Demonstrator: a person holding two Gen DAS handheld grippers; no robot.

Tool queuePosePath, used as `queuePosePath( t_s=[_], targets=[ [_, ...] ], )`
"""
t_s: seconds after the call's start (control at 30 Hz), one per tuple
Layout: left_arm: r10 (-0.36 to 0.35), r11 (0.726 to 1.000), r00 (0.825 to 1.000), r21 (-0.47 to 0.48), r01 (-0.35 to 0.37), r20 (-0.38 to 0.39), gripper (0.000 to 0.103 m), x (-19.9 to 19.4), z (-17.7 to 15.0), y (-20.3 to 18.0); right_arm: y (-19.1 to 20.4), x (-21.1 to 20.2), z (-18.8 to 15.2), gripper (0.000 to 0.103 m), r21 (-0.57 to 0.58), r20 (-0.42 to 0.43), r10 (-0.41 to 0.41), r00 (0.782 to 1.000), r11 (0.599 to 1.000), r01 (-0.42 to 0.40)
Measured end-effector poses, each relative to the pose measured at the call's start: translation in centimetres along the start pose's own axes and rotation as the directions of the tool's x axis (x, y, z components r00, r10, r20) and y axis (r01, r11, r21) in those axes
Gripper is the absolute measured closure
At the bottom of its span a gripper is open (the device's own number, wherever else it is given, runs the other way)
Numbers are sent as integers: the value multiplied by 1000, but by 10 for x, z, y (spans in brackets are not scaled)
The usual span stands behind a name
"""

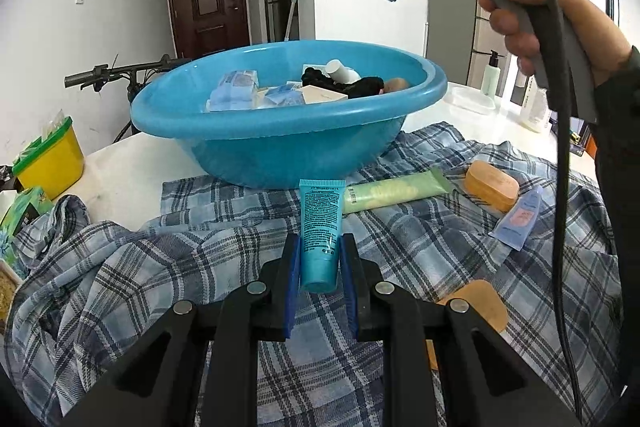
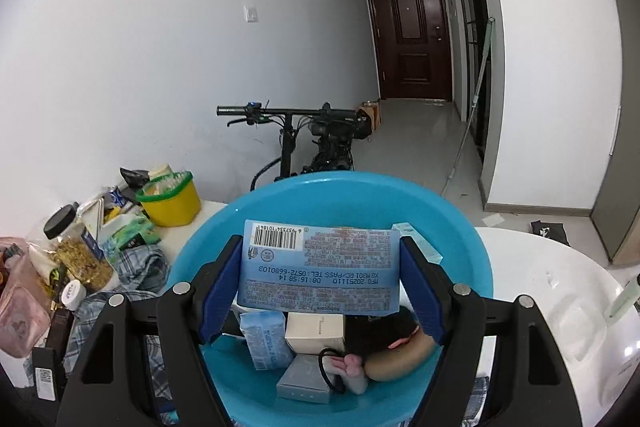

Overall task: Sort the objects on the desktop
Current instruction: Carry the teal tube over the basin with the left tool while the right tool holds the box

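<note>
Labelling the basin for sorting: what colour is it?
Bright blue basin, clearest in the left wrist view.

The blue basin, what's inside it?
Inside the blue basin lie light-blue packets, a white box, a grey box and something black. The held blue pack hides the far part.

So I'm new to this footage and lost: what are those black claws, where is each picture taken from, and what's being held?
They are two hand-held grippers, each carrying a wide-angle camera that looks along its fingers. In the left camera view, the left gripper closes on a teal tube lying on a plaid shirt in front of a blue basin. A green tube and an orange case lie nearby. The person's hand holds the other tool. In the right camera view, the right gripper holds a blue packet above the basin.
</note>
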State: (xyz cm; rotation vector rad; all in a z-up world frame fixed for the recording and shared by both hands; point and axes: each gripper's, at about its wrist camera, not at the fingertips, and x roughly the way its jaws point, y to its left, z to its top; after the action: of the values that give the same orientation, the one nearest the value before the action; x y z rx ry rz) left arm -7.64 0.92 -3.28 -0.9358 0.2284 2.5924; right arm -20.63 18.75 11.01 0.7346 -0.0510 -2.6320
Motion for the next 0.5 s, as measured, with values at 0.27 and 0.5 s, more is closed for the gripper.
queuePosePath(
  t_s=[0.27, 0.5],
  targets=[
    [34, 999, 999, -4, -34, 16, 82, -9, 5, 0, 8, -3, 3, 29, -24, -7, 24, 1000, 999, -25],
    [98, 994, 991, -66, -93, 90, 82, -46, 33, 16, 10, -4, 3, 29, -28, -7, 39, 999, 999, -39]
  ],
)
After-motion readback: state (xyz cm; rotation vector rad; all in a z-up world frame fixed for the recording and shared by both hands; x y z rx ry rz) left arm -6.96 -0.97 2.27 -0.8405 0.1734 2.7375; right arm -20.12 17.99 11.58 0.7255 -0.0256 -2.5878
